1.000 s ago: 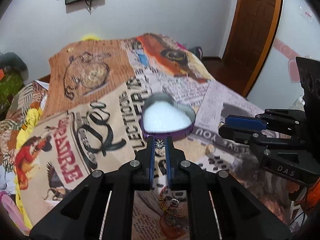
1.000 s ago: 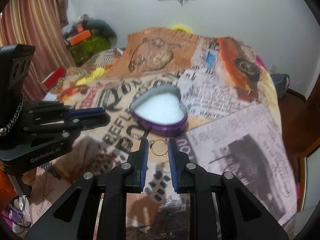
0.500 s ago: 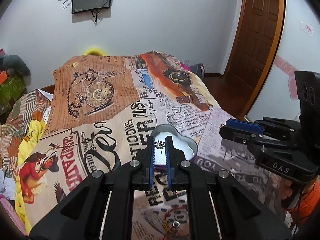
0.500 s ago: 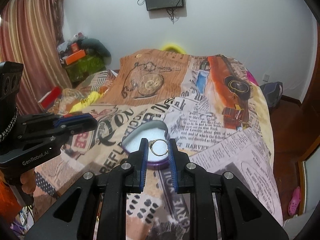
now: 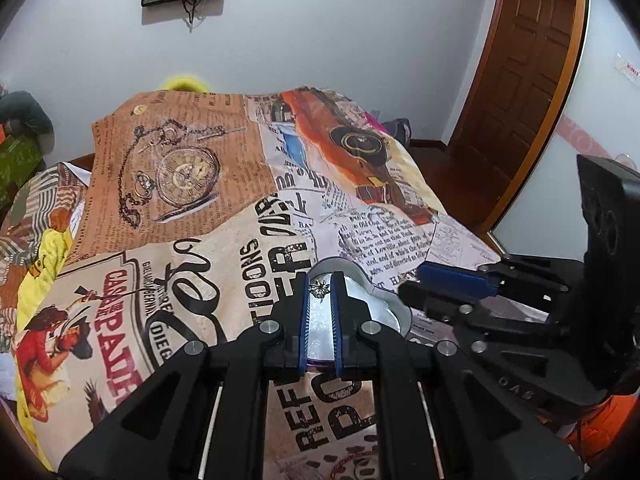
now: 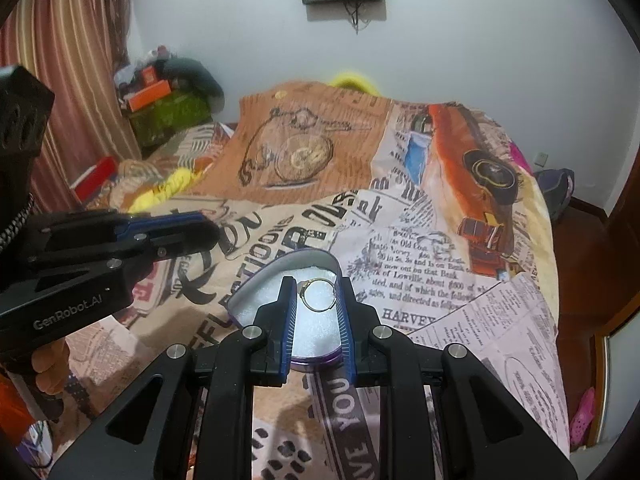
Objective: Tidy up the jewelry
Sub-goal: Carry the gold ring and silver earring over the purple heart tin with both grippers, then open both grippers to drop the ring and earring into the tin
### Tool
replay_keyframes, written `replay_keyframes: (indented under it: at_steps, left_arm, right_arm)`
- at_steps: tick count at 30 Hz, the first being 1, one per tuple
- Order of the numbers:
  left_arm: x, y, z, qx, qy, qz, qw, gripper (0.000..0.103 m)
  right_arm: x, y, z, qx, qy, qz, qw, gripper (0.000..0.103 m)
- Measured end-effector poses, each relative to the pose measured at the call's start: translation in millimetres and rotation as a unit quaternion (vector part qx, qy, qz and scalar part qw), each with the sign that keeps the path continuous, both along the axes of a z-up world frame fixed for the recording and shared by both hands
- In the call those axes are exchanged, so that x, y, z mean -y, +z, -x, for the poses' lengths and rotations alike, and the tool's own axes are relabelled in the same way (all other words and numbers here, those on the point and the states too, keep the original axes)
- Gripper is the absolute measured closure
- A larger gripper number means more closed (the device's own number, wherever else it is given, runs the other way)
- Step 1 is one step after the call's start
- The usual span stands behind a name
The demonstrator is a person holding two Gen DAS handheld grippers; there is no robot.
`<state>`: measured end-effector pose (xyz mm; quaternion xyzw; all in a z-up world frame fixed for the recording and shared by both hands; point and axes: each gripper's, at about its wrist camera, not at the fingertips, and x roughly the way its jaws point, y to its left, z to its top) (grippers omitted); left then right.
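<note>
Bedspread (image 5: 192,208) printed with newspaper and pocket watch covers the bed; left gripper (image 5: 320,292) pinches a charm (image 5: 319,289), right gripper (image 6: 318,294) a ring (image 6: 318,294), above a heart box (image 6: 256,292).

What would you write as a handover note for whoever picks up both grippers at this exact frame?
Left gripper: shut on a small silver star-shaped charm, held over the heart-shaped box.
Right gripper: shut on a thin gold ring, also held over the box's white foam lining.
The box sits open on the printed bedspread; no jewelry visible inside it so far.
Done: both pieces picked up and brought over the box.
Left: lower and release the charm and ring onto the foam. Other jewelry on the bedspread cannot be confirmed from these views.
</note>
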<state>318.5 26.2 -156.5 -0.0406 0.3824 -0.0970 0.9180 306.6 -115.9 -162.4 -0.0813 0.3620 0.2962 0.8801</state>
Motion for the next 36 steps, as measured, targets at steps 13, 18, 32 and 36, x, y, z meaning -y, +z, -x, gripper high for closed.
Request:
replay_keyframes:
  at_steps: [13,18,32,36]
  left_arm:
    - [6,-39,-14,-0.053,-0.010,-0.002,0.9985,0.094]
    - [8,-43,-15,-0.062,-0.012,-0.003,0.9980,0.094]
    - [3,-32,-7,-0.061,-0.001,-0.015,0.9980,0.094]
    - [0,-24,-1,-0.058,0.004,-0.018,0.9982,0.094]
  right_arm:
    - [-6,-28,-13,-0.044,0.012,0.020,0.999,0.085]
    - [-11,-33,-11,-0.045,0.021,0.030,0.998,0.085]
    - [-18,-37,-13,-0.041,0.019,0.059,0.997,0.084]
    - [-19,-35,-11,-0.031,0.013,0.071,0.997,0.074]
